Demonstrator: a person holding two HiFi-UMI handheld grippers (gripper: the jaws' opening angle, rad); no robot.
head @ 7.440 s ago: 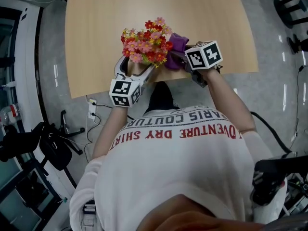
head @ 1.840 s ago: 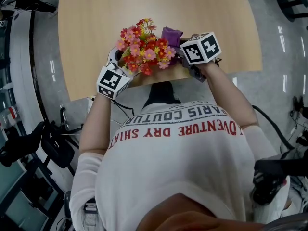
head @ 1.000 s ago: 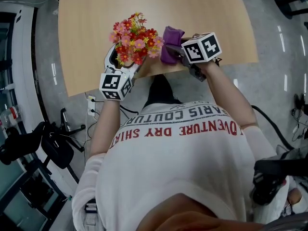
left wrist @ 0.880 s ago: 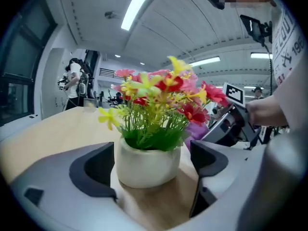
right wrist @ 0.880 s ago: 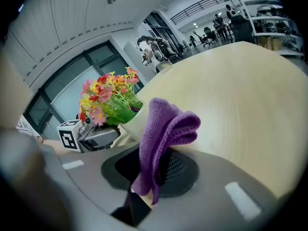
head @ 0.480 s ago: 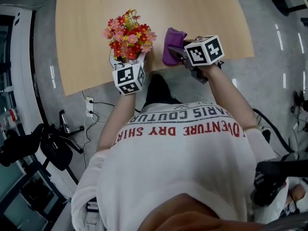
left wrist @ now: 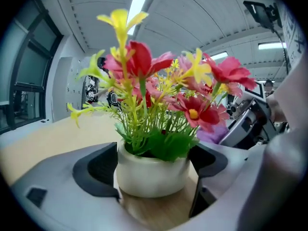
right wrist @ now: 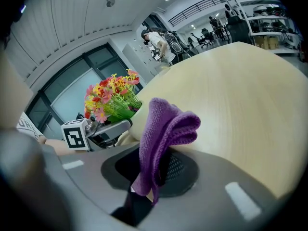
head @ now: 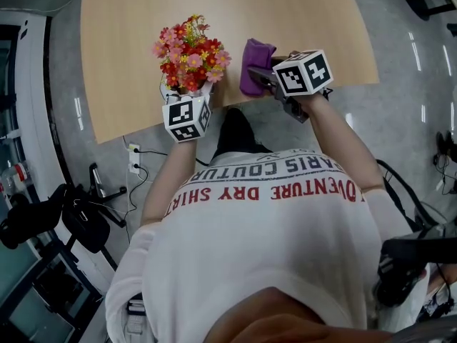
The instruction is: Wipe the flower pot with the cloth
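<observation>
A white flower pot (left wrist: 151, 174) of red, pink and yellow flowers (head: 189, 52) stands upright on the wooden table (head: 214, 6) near its front edge. My left gripper (head: 184, 91) is shut on the pot, one jaw on each side of it. In the head view, a short way to its right, my right gripper (head: 260, 76) is shut on a purple cloth (head: 255, 54). The cloth (right wrist: 163, 129) sticks up folded from the jaws of the right gripper (right wrist: 154, 172), apart from the pot (right wrist: 137, 121). In the left gripper view the cloth (left wrist: 211, 131) shows behind the flowers.
The table's front edge (head: 235, 102) runs just under both grippers, with grey floor below it. A power strip and cables (head: 134, 164) lie on the floor at the left, beside black equipment (head: 43, 220). The person's white shirt fills the lower head view.
The left gripper carried the pot leftward away from the cloth and turned it upright on the table. The right gripper with the cloth has hardly moved.
</observation>
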